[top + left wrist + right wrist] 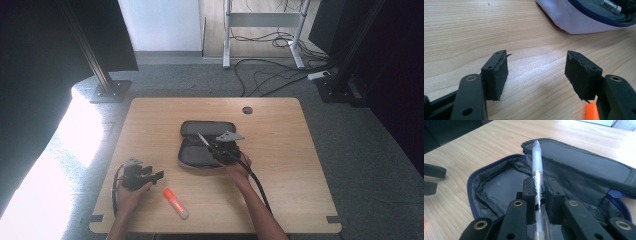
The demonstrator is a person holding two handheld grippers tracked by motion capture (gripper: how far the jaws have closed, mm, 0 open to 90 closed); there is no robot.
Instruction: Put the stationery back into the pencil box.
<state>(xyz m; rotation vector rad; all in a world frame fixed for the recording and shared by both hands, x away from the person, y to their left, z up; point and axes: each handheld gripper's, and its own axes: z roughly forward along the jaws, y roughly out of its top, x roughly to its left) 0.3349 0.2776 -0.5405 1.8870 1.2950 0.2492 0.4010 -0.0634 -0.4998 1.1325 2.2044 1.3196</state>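
One clear pen (537, 167) is clamped between the pads of the right claw (540, 192), its long axis running forward along the claw with the tip raised over the open pencil case (499, 185). The case lies just below and ahead of the pen, in the middle of the table (280, 150), so the right hand is by far the nearer to it. The left claw (536, 72) rests near the table's front left with its jaws apart and nothing between them. One orange marker (175, 202) lies just beside it. Count: one pen, one case, one marker
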